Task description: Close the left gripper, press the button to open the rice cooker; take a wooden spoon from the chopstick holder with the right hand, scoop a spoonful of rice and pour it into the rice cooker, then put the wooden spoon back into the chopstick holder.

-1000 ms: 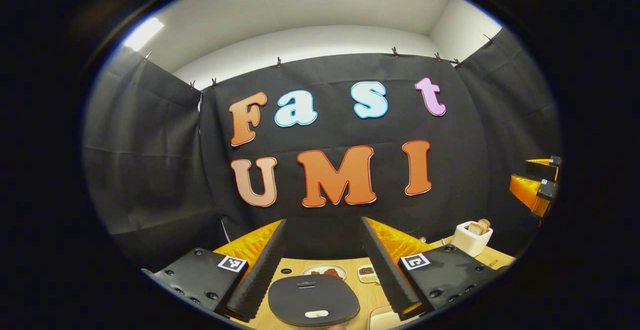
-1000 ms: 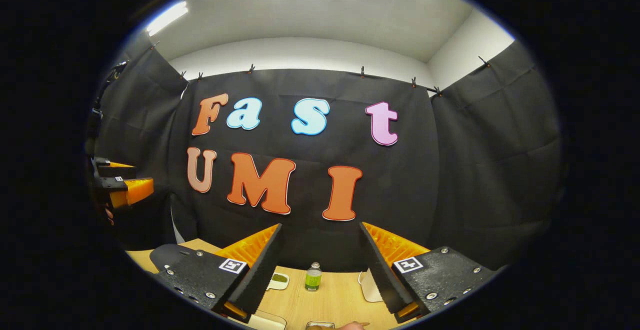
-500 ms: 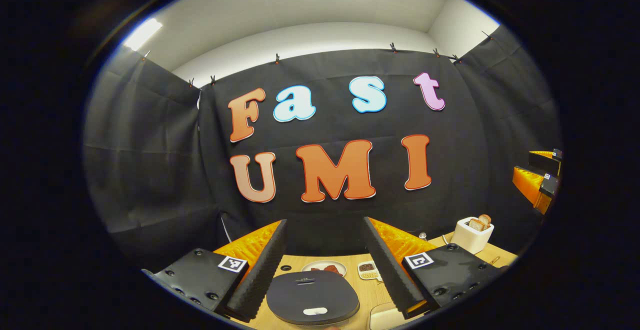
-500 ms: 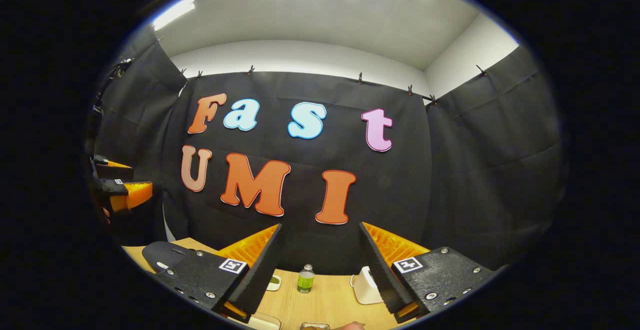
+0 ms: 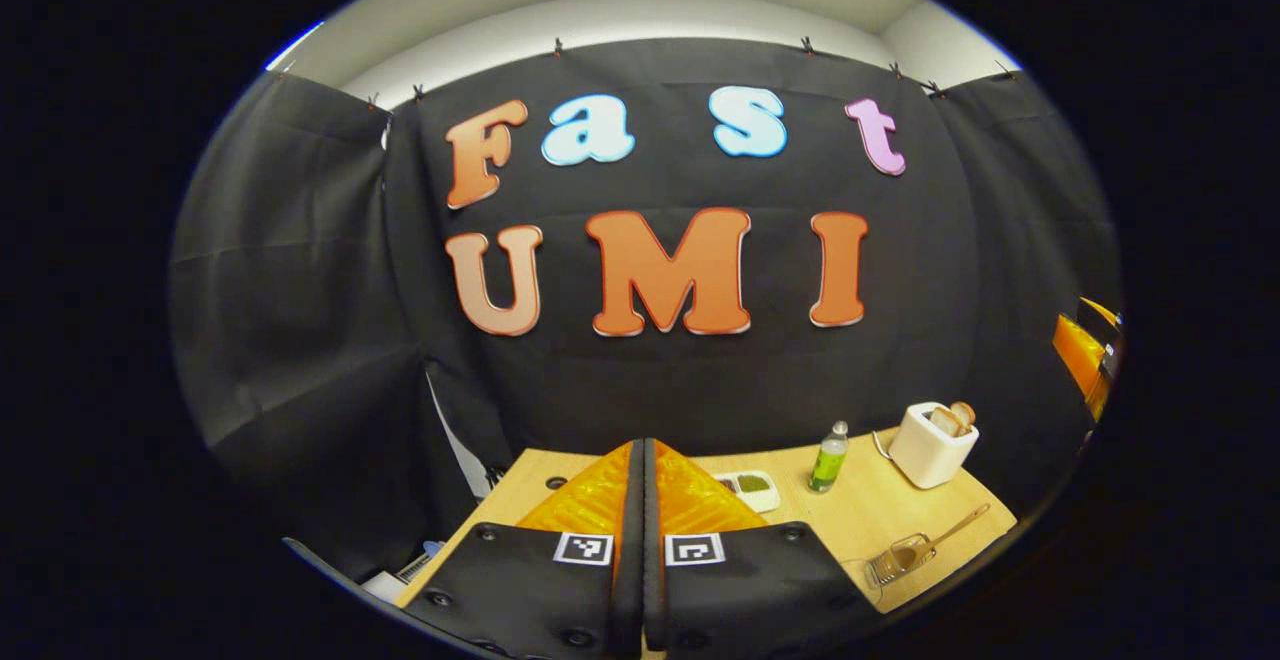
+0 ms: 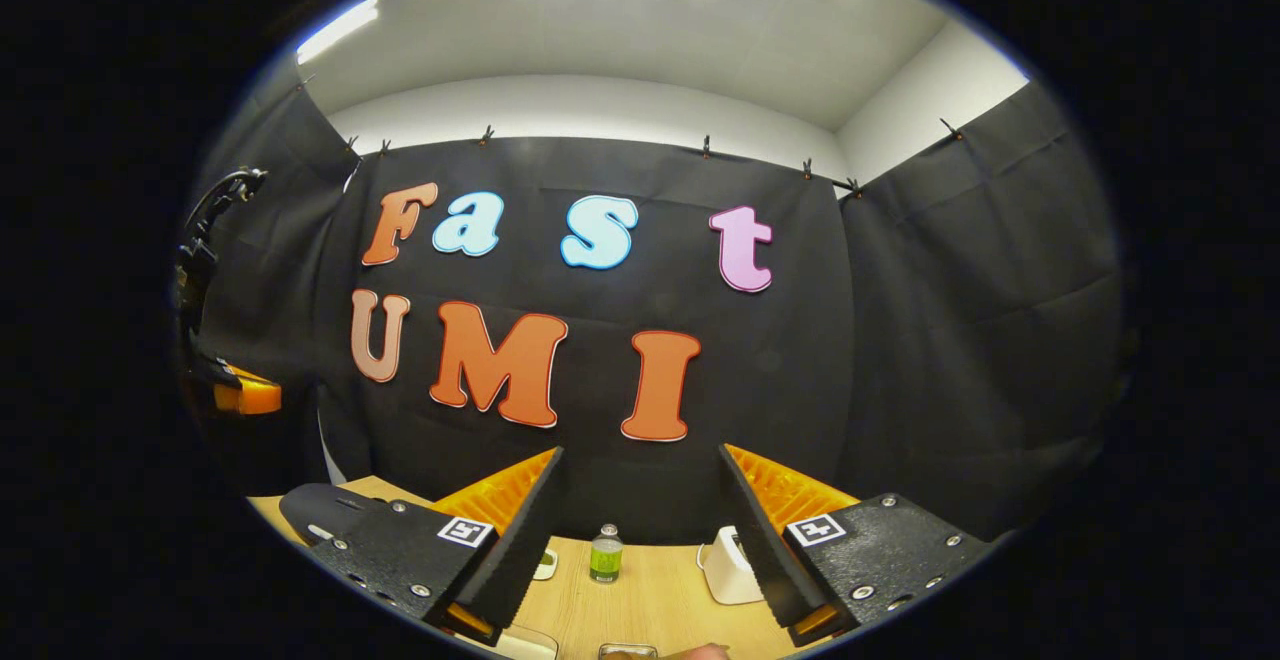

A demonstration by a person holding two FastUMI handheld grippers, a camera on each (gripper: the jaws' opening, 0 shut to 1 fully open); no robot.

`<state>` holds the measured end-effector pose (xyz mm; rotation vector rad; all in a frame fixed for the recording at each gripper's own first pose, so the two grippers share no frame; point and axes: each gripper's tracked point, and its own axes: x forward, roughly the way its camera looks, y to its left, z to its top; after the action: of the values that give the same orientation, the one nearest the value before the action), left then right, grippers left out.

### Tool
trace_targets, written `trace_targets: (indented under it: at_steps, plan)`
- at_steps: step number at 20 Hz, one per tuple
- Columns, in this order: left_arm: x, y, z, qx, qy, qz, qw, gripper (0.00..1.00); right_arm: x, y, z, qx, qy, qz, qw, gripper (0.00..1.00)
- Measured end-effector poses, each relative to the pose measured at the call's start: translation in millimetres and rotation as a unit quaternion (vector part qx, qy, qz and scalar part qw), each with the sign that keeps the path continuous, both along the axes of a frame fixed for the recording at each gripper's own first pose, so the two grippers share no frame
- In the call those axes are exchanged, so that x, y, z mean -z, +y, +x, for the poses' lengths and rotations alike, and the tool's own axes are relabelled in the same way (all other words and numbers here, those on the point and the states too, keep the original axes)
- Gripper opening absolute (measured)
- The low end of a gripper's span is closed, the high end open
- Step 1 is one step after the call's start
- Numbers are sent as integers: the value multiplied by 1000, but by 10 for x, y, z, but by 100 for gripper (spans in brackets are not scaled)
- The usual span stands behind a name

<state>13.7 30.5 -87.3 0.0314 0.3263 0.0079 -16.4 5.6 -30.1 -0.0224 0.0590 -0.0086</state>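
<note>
My left gripper (image 5: 643,448) is shut, its two fingers pressed flat together with nothing between them, and it covers the near table. The rice cooker's dark lid (image 6: 310,510) is down and peeks out at the lower left of the right gripper view, with the left gripper (image 6: 245,397) hanging above it. A wooden spoon (image 5: 955,525) rests in a clear holder (image 5: 893,565) at the table's right front. My right gripper (image 6: 640,452) is open and empty, held above the table; it also appears at the far right edge as the right gripper (image 5: 1085,355).
On the wooden table (image 5: 860,510) stand a green bottle (image 5: 826,457), a white box with brown pieces in it (image 5: 930,432) and a small dish of green stuff (image 5: 752,485). The bottle (image 6: 604,553) and white box (image 6: 720,568) lie between my right fingers.
The left gripper has gone from open to shut and tipped downward; its fingers now hide the cooker lid. The right gripper has barely shifted.
</note>
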Motion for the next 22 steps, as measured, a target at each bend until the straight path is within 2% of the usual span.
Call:
trace_targets:
  at_steps: [3, 4, 5, 6, 7, 8, 11, 12, 13, 14, 15, 16, 22]
  plan:
    - [305, 50, 29, -2, 82, -31, 996, 4, 90, -54, -25, 5, 10, -1, 1000, 91]
    - [438, 64, 18, -6, 117, -39, 992, 4, 115, -76, -35, 8, 13, -1, 1000, 91]
    - [571, 94, 11, -10, 151, -46, 987, 0, 138, -83, -44, 9, 16, -1, 1000, 91]
    - [699, 101, -15, -11, 189, -50, 981, 4, 169, -118, -51, 13, 20, -2, 1000, 91]
    - [851, 126, -34, -14, 222, -55, 973, 0, 187, -139, -62, 15, 23, -3, 1000, 91]
    - [960, 124, -72, -12, 255, -59, 965, 4, 204, -169, -77, 20, 26, -4, 999, 92]
    - [1348, 115, -100, -13, 335, -79, 939, 4, 306, -243, -143, 33, 41, -5, 999, 91]
    - [1478, 95, -147, -14, 362, -92, 927, 0, 344, -269, -159, 38, 45, -5, 998, 91]
    - [1595, 90, -193, -18, 386, -110, 916, 5, 372, -304, -175, 45, 49, -6, 998, 92]
    - [1713, 63, -218, -18, 412, -127, 902, 0, 397, -320, -199, 49, 52, -6, 997, 92]
    - [1829, 104, -249, -25, 430, -140, 891, 4, 421, -341, -217, 54, 55, -8, 997, 92]
    - [1931, 114, -263, -25, 446, -150, 882, 4, 444, -355, -237, 58, 58, -9, 997, 92]
    - [2367, 255, -297, -45, 494, -177, 850, 5, 557, -421, -302, 80, 72, -10, 994, 91]
